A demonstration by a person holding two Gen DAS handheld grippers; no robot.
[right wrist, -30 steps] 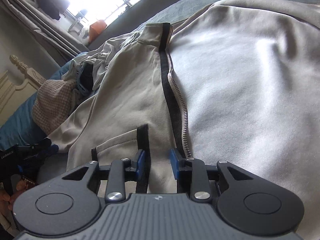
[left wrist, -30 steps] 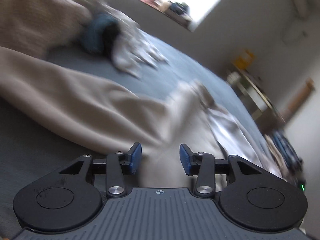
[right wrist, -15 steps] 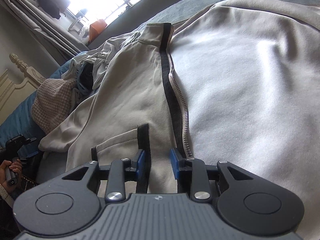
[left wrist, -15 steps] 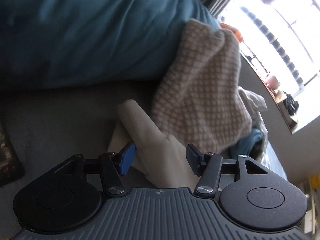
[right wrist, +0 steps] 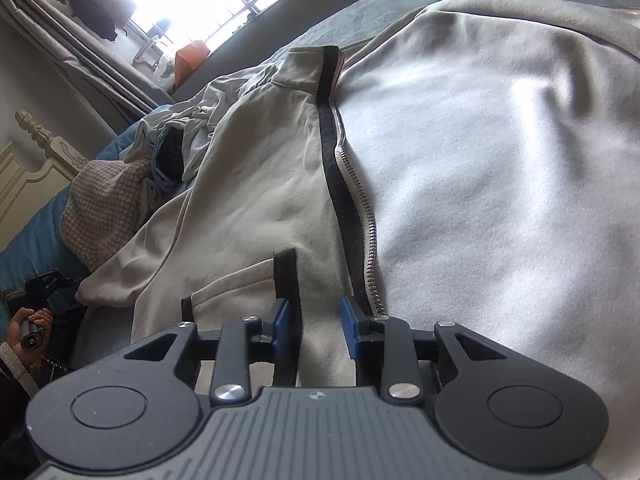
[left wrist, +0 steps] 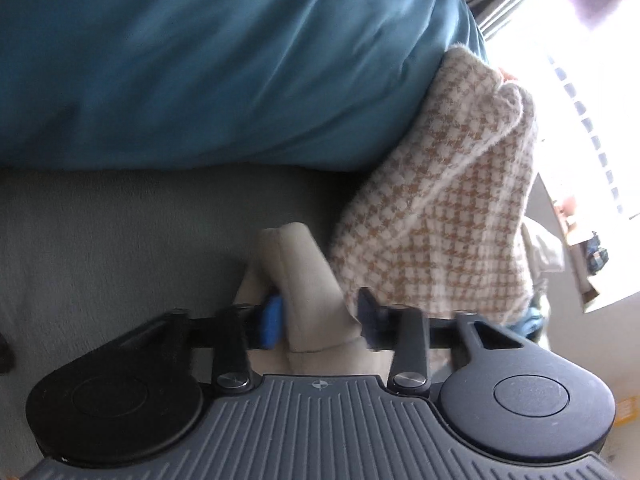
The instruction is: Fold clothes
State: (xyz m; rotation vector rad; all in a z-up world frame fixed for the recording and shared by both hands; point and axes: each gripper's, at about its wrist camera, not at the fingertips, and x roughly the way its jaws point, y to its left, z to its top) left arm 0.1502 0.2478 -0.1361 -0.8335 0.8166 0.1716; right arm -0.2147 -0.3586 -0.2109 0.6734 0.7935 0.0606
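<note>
- Jacket (right wrist: pixel 460 152): it lies spread flat on the grey bed (left wrist: pixel 120 240), front up, zipped along a dark strip, so both sides are ready to be folded in.
- Your left gripper (left wrist: pixel 318 326) sits at the sleeve end (left wrist: pixel 304 280), well out to the side near the blue duvet (left wrist: pixel 200 60). Its jaws have just been closing, with the cuff bunched between them; the pads look pressed into the cloth, so you seem to have the sleeve.
- Holding the cuff makes sense: from there you can carry the whole sleeve across the body in one sweep.
- Your right gripper (right wrist: pixel 314 330) rests at the hem beside the zip (right wrist: pixel 360 208), jaws partly closed with cloth and a dark pocket trim (right wrist: pixel 286 292) between them. Whether they truly pinch the cloth, you cannot tell here.
- It probably anchors the hem so the body does not slide.
- The fabric looks soft, thick and pale beige, with few creases.
- A checked knit garment (left wrist: pixel 440 208) sits just beside the cuff; mind you do not drag it along.
</note>
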